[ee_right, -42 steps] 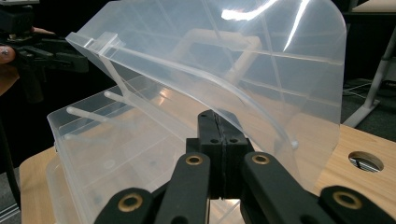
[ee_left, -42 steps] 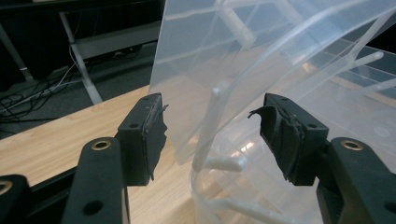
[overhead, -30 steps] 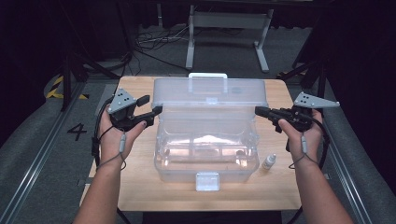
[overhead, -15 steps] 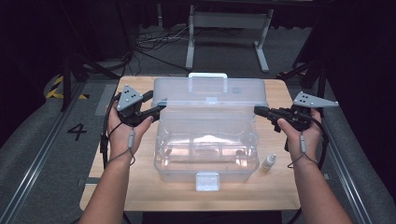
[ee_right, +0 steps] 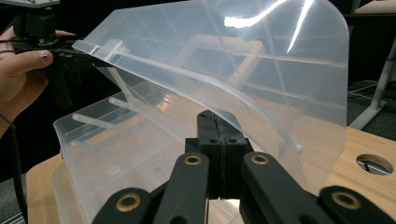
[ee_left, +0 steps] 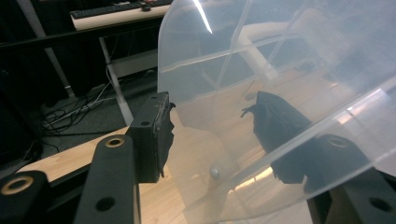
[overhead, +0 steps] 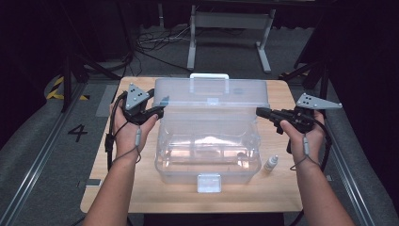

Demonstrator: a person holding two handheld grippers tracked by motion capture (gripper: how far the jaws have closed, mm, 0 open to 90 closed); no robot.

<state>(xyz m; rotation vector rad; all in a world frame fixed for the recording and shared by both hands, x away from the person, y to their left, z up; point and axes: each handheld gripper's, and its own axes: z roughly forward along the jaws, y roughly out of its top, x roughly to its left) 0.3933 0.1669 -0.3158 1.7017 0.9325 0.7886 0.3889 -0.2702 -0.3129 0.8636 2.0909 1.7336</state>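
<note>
Clear plastic makes up the box [overhead: 207, 150] sitting mid-bench [overhead: 282, 193], its lid [overhead: 214, 96] standing raised at the back with a white handle [overhead: 209, 76] on top. In the high view the left hand-held gripper [overhead: 157, 111] is reaching in at the lid's left end, and the right hand-held gripper [overhead: 261, 113] is pointing at the lid's right end. A small bottle [overhead: 270, 163] is standing just beside the box's right front corner; a latch [overhead: 209, 182] is hanging at the front wall.

The left gripper view is giving what the high view cannot: the lid's [ee_left: 280, 93] curved edge is passing between the two jaws, one jaw on the near side and the other showing dark through the plastic. The left hand-held gripper [ee_left: 224, 135] is standing wide; its jaws have just been closing a little with the lid edge between them, and a gap is showing between the near pad and the plastic.

The right gripper view is showing the right hand-held gripper [ee_right: 218, 135] with its jaws pressed flat together, holding nothing, their tips sitting close before the lid's [ee_right: 261, 60] lower edge; I cannot tell whether they are touching it. Beyond the box [ee_right: 107, 154], the person's other hand [ee_right: 18, 74] is showing at the lid's far end.

Bare bench is lying open along the front edge and at both sides of the box, and a round hole [ee_right: 373, 164] is showing in the bench near the right side.
</note>
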